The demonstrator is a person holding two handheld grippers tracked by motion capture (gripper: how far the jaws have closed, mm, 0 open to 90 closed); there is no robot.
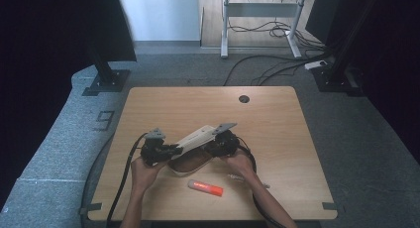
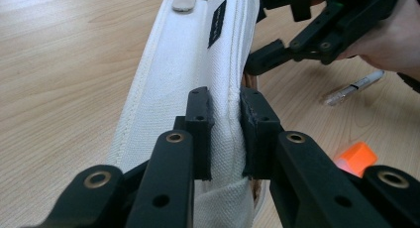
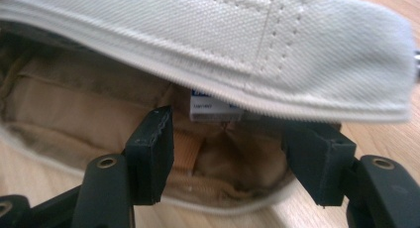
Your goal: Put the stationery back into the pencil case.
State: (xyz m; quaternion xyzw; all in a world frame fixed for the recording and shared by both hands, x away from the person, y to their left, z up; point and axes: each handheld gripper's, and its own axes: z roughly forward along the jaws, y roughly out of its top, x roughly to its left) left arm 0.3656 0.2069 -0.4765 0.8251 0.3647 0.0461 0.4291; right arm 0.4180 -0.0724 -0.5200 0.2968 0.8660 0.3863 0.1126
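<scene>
A white canvas pouch (image 1: 197,137) with a tan lining lies mid-table, its flap lifted. My left gripper (image 1: 166,149) is shut on the flap's folded edge, and the left gripper view shows the white fabric (image 2: 183,74) pinched between the jaws of this gripper (image 2: 225,134). At the pouch's other end my right gripper (image 1: 218,146) stands open. In the right gripper view its gripper (image 3: 235,156) has the jaws wide apart at the mouth, under the raised flap (image 3: 247,29), with the tan inside and a small sewn label (image 3: 213,106) beyond them.
An orange marker (image 1: 205,188) lies near the table's front edge, also seen as the orange marker (image 2: 356,158) beside my left jaws. A clear pen (image 1: 237,177) rests by the right hand. The table (image 1: 277,134) has a cable hole (image 1: 243,98) at the back.
</scene>
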